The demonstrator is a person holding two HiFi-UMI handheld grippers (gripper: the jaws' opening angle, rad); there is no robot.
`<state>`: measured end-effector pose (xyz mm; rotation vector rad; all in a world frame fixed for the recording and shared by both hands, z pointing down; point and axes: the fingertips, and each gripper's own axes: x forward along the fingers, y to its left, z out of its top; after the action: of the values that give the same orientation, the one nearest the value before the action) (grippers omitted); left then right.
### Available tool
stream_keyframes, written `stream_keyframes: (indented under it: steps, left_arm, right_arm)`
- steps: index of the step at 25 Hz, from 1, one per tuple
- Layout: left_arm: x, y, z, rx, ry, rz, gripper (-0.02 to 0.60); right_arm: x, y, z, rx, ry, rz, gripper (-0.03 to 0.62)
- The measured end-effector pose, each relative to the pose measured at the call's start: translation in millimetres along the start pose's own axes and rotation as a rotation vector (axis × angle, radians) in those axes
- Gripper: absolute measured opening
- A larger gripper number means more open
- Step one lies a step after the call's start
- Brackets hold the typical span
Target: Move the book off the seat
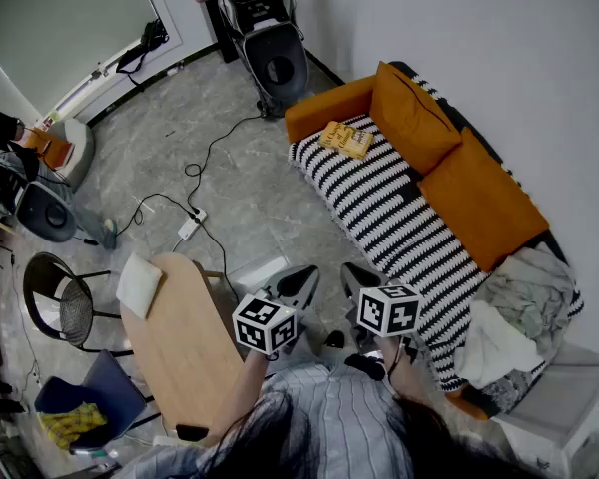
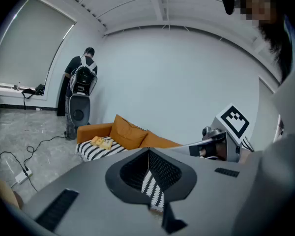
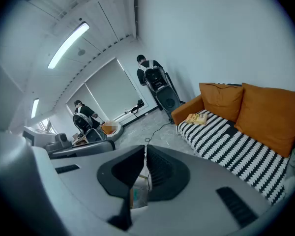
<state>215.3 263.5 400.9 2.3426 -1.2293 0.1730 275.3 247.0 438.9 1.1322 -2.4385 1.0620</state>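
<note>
A yellow book [image 1: 345, 138] lies on the black-and-white striped seat of the sofa [image 1: 399, 218], at its far end beside the orange armrest. It also shows small in the left gripper view as the book [image 2: 102, 142] and in the right gripper view as the book [image 3: 197, 117]. My left gripper [image 1: 307, 279] and right gripper [image 1: 353, 275] hover side by side close to my body, over the floor in front of the sofa's near end. Both are shut and empty, far from the book. The left gripper [image 2: 148, 154] and right gripper [image 3: 143, 154] show their jaws pressed together.
Orange cushions [image 1: 449, 158] line the sofa back, and a heap of clothes [image 1: 524, 312] fills its near end. A wooden table [image 1: 180, 342] with a white pad stands at my left. Cables and a power strip [image 1: 188, 226] lie on the tiled floor. A stroller-like machine [image 1: 265, 38] stands beyond the sofa.
</note>
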Motion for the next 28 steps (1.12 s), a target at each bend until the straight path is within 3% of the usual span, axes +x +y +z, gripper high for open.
stream_keyframes:
  steps: [20, 28]
  left_arm:
    - [20, 10, 4, 0.005, 0.039, -0.001, 0.011]
    - [25, 42, 7, -0.02, 0.06, 0.012, 0.011]
  right_arm:
    - [11, -15, 20, 0.067, -0.048, 0.014, 0.028]
    - [38, -32, 30, 0.127, -0.044, -0.001, 0.028]
